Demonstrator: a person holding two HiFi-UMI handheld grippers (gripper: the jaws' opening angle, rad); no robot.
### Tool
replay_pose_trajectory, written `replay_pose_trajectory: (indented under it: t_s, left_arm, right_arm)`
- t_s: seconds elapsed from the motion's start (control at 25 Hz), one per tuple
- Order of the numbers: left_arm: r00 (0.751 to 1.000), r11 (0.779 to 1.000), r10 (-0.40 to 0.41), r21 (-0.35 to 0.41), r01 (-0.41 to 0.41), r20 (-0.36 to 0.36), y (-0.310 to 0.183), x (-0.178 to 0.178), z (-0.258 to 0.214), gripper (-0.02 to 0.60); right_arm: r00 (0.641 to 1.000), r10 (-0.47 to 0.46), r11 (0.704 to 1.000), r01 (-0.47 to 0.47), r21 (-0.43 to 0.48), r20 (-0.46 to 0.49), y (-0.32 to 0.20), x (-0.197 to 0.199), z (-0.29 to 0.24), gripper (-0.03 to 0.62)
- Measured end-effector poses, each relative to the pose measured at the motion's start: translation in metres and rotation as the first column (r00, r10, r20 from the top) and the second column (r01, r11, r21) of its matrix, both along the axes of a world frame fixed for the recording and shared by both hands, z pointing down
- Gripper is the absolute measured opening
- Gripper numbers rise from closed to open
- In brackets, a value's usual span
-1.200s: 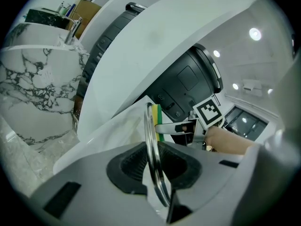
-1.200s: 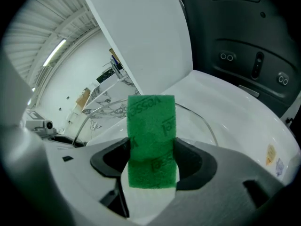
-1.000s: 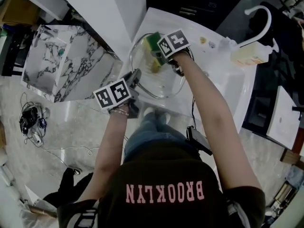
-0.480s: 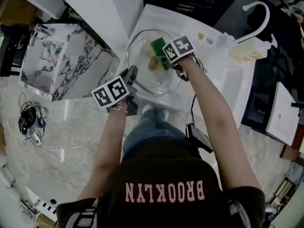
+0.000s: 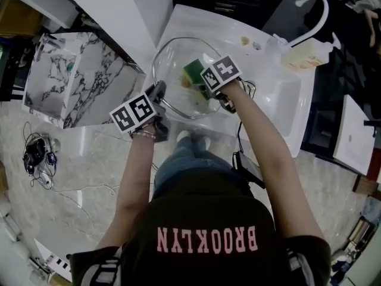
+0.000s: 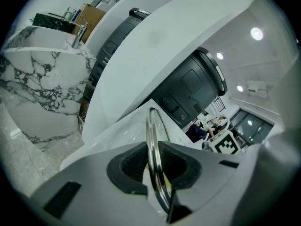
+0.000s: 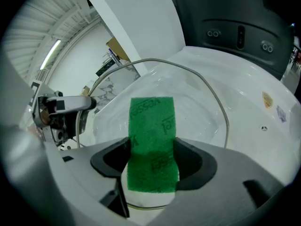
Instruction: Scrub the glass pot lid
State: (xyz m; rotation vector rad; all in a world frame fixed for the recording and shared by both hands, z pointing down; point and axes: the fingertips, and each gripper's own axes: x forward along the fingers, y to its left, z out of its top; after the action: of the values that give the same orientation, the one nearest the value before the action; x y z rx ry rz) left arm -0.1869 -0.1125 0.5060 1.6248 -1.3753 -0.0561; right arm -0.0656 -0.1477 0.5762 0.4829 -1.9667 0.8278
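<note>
A tangle of cables [image 5: 37, 154] lies on the floor far left in the head view, and a marble-patterned block [image 5: 65, 82] stands between it and the white counter [image 5: 268, 82].

The left gripper [image 5: 159, 93] reaches in at the counter's near left edge. Its own view shows the jaws clenched on the metal rim of the glass pot lid [image 5: 172, 64], which runs edge-on up between the two dark pads. Past that rim a dark grey appliance [image 6: 197, 84] looms above the white surface.

The glass pot lid sits over the left part of the counter, close to its left edge and well apart from the sink end. Whether it lies flat or is tipped up by the grip, I cannot tell.

A green scouring sponge [image 5: 193, 71] rests against the glass near the middle of the lid. The right gripper [image 5: 201, 82] comes in from the near side, and its jaws are pressed on the sponge from both sides. In the right gripper view the green scouring face is turned up toward the camera, with a pale layer showing under its near end. That view also shows the lid's rim curving round beyond the sponge, with the left gripper at the rim's left side.

At the counter's far right corner a white curved faucet [image 5: 315, 11] arches over, and a pale pump bottle [image 5: 303, 55] stands just beside it.
</note>
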Motion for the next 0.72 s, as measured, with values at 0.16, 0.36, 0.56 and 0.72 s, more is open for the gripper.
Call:
replay_pose_trajectory:
  t_s: [0.16, 0.36, 0.56, 0.72]
  left_arm:
    - [1.0, 1.0, -0.015, 0.023, 0.015, 0.025, 0.001, -0.002, -0.001, 0.057]
    - [0.998, 0.999, -0.029, 0.041, 0.027, 0.048, 0.001, -0.002, -0.003, 0.055]
    - [0.994, 0.995, -0.086, 0.063, 0.082, 0.07, -0.001, -0.004, -0.003, 0.054]
    - [0.991, 0.992, -0.111, 0.077, 0.105, 0.079, -0.003, -0.005, -0.004, 0.054]
  right_arm:
    - [0.999, -0.024, 0.999, 0.024, -0.029, 0.026, 0.022, 0.003, -0.004, 0.276]
    - [0.998, -0.041, 0.998, 0.043, -0.043, 0.041, 0.048, 0.006, -0.011, 0.278]
    - [0.996, -0.094, 0.993, 0.095, -0.063, 0.008, 0.077, 0.015, -0.013, 0.278]
    - [0.996, -0.087, 0.993, 0.087, -0.081, 0.008, 0.087, 0.02, -0.015, 0.278]
